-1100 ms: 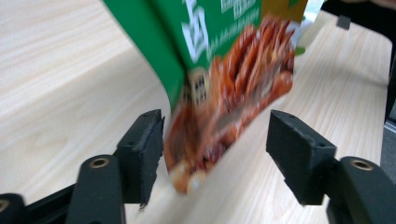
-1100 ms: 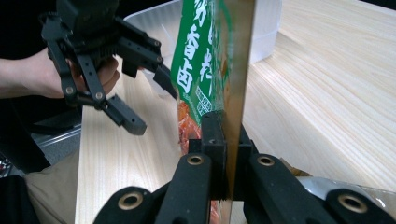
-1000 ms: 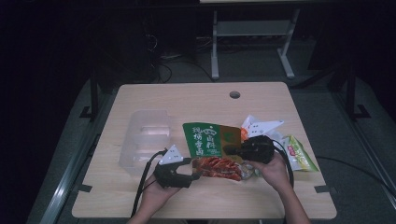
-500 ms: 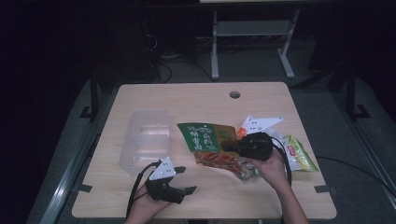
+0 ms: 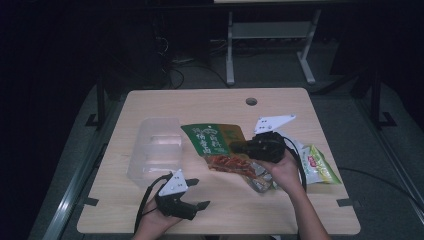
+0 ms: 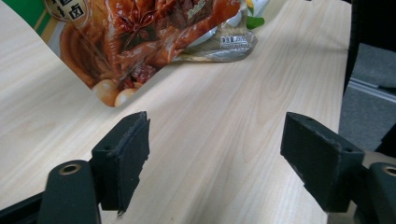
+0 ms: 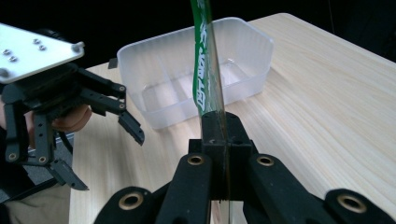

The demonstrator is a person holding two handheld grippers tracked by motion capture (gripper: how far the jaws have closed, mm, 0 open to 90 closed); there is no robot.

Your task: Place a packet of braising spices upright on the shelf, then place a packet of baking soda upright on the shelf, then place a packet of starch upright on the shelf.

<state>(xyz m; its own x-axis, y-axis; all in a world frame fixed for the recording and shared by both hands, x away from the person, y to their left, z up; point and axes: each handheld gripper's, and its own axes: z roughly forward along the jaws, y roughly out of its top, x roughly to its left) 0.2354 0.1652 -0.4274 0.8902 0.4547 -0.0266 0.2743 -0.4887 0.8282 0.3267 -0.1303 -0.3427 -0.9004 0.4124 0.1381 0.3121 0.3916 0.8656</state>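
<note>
right now the right tongs [image 5: 237,147] pinch one edge of the green-and-red snack pouch [image 5: 220,150], holding it just above the counter [image 5: 300,200] beside the clear plastic tub [image 5: 152,150]. the left tongs [image 5: 197,192], jaws wide and empty, have just been opening. with such a thin edge grip, the slick pouch could probably slip or swing and miss the tub.

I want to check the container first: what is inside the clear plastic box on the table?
The clear plastic box looks empty; through its translucent walls I see only ridges on its floor. The green pouch held in front covers a narrow strip of it.
</note>
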